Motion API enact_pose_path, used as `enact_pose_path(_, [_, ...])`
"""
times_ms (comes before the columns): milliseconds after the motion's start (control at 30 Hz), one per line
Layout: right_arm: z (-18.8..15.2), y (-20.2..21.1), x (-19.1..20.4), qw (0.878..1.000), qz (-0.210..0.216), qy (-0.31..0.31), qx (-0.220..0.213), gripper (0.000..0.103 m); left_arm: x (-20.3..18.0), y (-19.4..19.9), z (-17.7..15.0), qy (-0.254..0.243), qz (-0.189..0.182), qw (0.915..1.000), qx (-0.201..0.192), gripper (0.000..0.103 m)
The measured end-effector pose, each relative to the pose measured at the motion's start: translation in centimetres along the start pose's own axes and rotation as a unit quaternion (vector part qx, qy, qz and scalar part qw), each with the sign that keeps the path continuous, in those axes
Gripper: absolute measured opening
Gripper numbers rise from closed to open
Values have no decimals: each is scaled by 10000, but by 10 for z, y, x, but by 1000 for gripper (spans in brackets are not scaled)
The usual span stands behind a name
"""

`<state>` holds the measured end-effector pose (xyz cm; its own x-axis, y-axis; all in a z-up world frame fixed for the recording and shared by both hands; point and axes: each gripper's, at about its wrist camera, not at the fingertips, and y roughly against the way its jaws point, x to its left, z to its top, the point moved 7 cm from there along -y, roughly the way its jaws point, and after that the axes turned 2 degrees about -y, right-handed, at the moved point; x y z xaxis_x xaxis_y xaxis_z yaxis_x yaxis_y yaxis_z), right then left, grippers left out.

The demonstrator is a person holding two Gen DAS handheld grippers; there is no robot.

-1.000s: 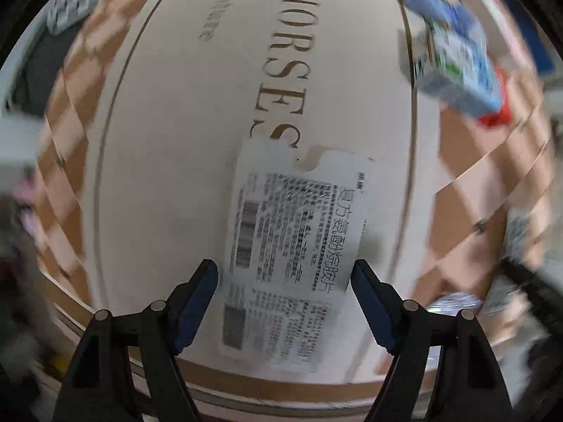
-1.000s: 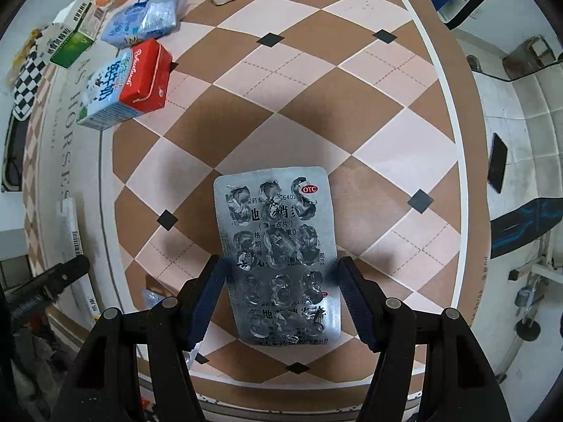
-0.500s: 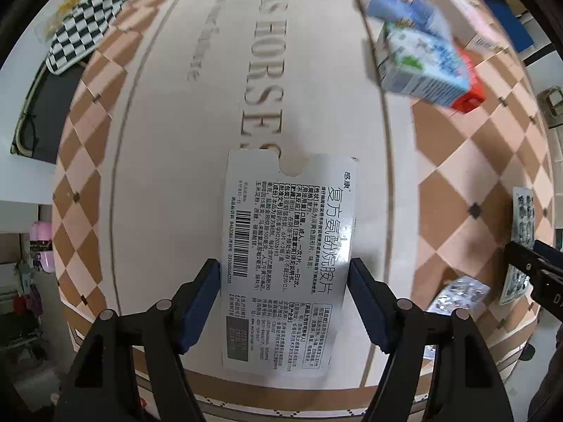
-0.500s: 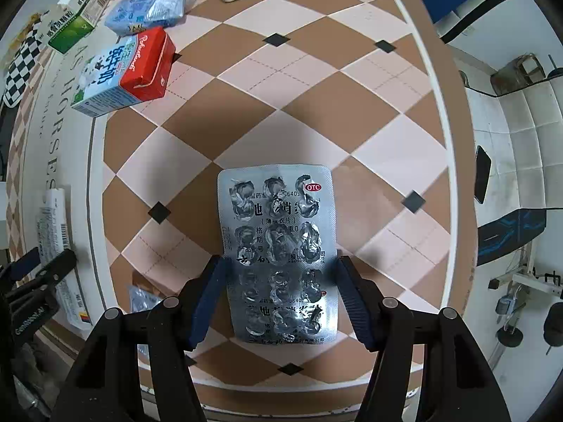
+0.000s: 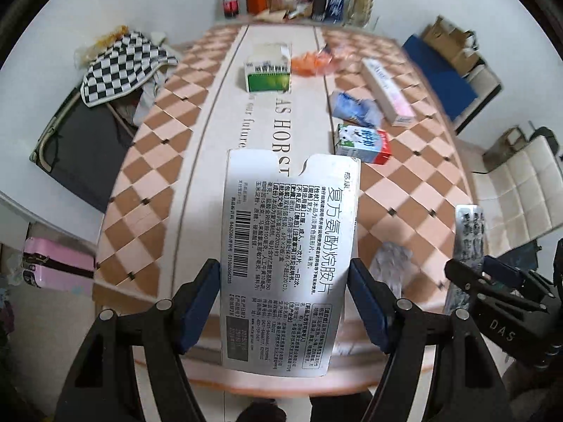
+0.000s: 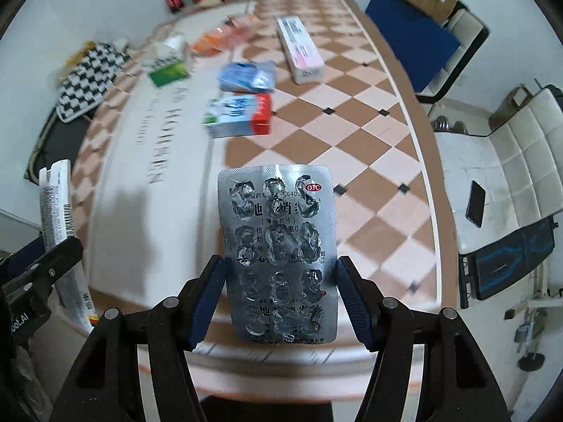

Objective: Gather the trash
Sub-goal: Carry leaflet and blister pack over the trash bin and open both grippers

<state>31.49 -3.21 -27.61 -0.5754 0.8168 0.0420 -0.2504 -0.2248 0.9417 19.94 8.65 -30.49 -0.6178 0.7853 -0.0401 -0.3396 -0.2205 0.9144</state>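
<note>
White card, printed in black Chinese text with a barcode, is clamped between the blue pads of the left gripper: this flattened medicine box is held clear above the table. The left jaws closed further onto it within the last second. Left wrist view: the table carries lettering reading "HORS" and "future". On it lie a green-and-white carton, an orange wrapper, a long white-and-pink box, a blue packet and a red-ended milk carton. At the right edge, a black body marked "DAS" belongs to the right gripper.

Right wrist view: the right gripper is clamped on a silver blister pack with emptied pockets and a red "OTC" mark, raised off the table. The flattened medicine box appears edge-on at far left. A black phone rests on a white seat.
</note>
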Motion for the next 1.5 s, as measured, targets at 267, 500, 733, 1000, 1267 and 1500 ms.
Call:
enact_pose_path(267, [-122, 57, 35, 9980, 245, -579, -21, 66, 34, 28, -105, -55, -685, 9973, 253, 71])
enact_pose_path(500, [-268, -2, 35, 9864, 523, -1105, 1099, 66, 48, -53, -233, 77, -1015, 9822, 1577, 71])
enact_pose_path(733, [-360, -140, 9, 9701, 405, -1450, 1904, 66, 48, -222, -313, 489, -1201, 9580, 2557, 71])
enact_pose_path(1000, [-394, -302, -7, 9634, 380, -1524, 2172, 66, 47, -385, -349, 918, -1341, 9398, 3005, 73])
enact_pose_path(1267, [-406, -401, 1, 9597, 710, -1411, 2324, 68, 53, -420, -362, 736, -1230, 9459, 2911, 100])
enact_pose_path(1500, [-404, -422, -2, 9664, 541, -1161, 2229, 103, 86, -396, -368, 566, -742, 9613, 2592, 100])
